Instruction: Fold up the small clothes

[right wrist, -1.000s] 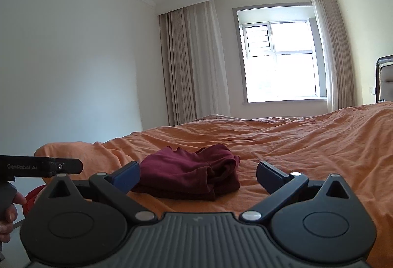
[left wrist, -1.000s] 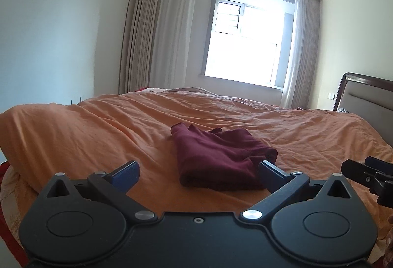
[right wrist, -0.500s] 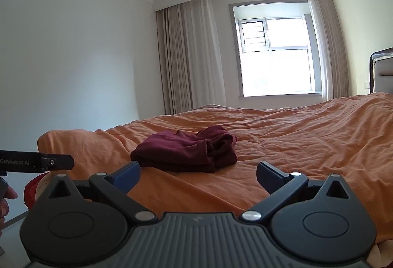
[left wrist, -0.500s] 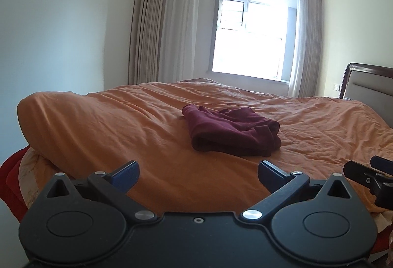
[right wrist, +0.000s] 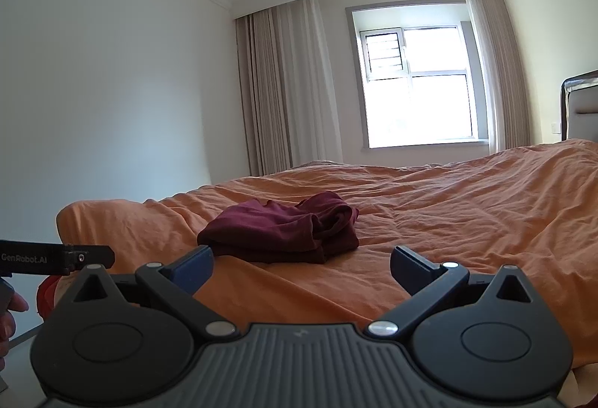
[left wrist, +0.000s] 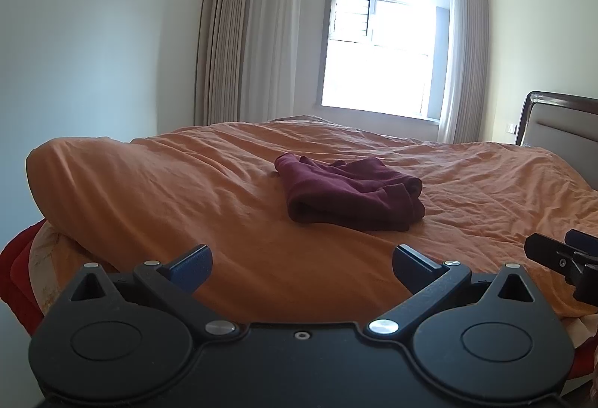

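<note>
A dark maroon garment (left wrist: 351,191) lies folded in a thick bundle on the orange bed cover (left wrist: 187,191). In the right wrist view the same garment (right wrist: 284,232) sits just beyond the fingers. My left gripper (left wrist: 301,264) is open and empty, held back from the garment near the bed's edge. My right gripper (right wrist: 301,264) is also open with nothing between its fingers. Part of the right gripper (left wrist: 560,258) shows at the right edge of the left wrist view, and the left gripper's side (right wrist: 56,258) shows at the left of the right wrist view.
A rolled hump of the orange cover (left wrist: 93,176) rises at the bed's left end, with red fabric (left wrist: 18,266) below it. A padded headboard (left wrist: 560,131) stands at the right. Curtains and a bright window (left wrist: 381,49) fill the far wall. A hand (right wrist: 9,310) shows at the lower left.
Both grippers have drawn back and lowered away from the garment, which now looks smaller and farther off. The garment itself has not moved. Both grippers stayed open.
</note>
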Tool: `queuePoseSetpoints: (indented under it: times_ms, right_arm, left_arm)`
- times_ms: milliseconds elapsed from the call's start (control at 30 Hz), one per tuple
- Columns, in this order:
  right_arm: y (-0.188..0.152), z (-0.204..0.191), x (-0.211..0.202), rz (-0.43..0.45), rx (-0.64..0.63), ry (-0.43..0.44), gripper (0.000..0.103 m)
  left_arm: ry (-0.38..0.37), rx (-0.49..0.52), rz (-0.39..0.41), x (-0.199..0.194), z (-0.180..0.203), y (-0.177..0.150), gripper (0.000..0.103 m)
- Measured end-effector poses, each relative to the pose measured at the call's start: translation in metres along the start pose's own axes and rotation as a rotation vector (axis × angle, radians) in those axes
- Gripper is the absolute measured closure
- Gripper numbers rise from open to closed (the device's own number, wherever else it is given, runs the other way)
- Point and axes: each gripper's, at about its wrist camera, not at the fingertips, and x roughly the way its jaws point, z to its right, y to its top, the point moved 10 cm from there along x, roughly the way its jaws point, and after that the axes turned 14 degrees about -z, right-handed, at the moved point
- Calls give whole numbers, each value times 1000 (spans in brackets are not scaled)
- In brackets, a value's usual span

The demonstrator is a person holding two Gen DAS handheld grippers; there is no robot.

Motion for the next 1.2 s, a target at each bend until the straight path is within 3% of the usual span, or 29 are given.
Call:
queuePoseSetpoints:
  times_ms: [1200]
  right_arm:
    - [0,-4,-5,-9,-52,-9,0]
  left_arm:
    - [14,-54,-45,3,-12,-9,1]
